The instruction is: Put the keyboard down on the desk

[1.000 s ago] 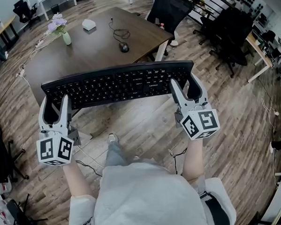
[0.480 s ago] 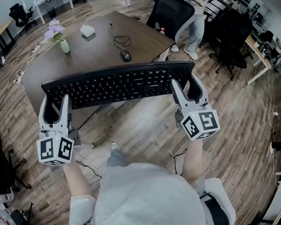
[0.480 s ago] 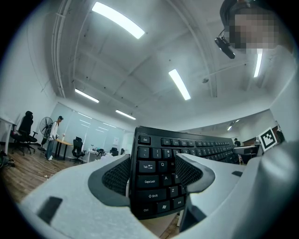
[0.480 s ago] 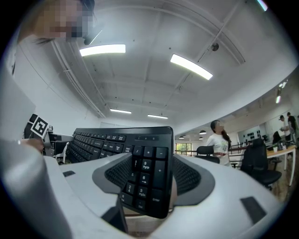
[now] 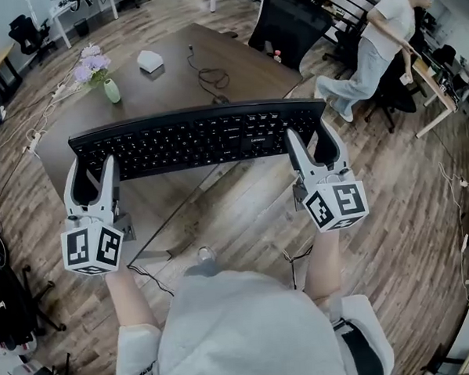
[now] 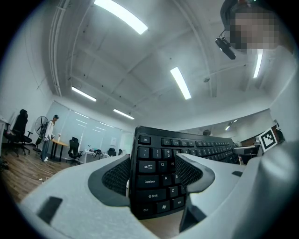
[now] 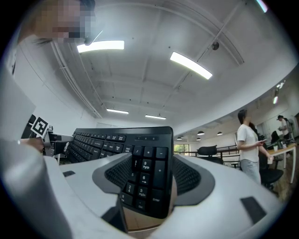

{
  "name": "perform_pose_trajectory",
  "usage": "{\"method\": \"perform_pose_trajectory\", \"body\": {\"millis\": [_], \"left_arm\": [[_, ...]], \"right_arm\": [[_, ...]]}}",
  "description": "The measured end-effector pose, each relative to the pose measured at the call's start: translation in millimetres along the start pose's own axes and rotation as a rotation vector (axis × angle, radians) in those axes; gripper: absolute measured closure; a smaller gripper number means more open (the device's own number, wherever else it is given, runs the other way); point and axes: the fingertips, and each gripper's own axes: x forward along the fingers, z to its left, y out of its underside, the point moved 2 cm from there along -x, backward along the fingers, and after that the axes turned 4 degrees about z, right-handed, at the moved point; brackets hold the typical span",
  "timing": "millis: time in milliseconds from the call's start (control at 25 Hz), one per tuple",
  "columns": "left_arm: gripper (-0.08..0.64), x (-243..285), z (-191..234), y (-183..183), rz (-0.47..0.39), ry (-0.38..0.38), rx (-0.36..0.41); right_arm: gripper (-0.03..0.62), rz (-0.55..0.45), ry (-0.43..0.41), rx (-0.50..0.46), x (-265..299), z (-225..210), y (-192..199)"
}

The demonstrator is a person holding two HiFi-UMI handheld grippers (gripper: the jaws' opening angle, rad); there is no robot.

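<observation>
The long black plastic keyboard [image 5: 197, 138], ends clamped in left gripper [image 5: 93, 173] and right gripper [image 5: 313, 144] fingers for balance, faces the brown wooden surface [image 5: 158, 81] at 12 o'clock.

Ahead of you, far left: small green vase with purple flowers [image 5: 112, 90]. Just right of it: white rounded box [image 5: 150, 61]. Further right: looped black cable [image 5: 207, 73]. Beyond: black mesh office chair [image 5: 287, 22]. Your far right: person in white top [image 5: 379, 38]. Below you: wood-plank floor [image 5: 244, 214].
</observation>
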Motion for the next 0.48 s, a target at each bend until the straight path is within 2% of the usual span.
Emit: {"method": "perform_pose_trajectory", "body": {"millis": [480], "left_arm": [[0.272, 56, 76, 7, 0.02, 0.046, -0.022]], "right_arm": [[0.337, 0.02, 0.048, -0.003, 71, 37, 6]]}}
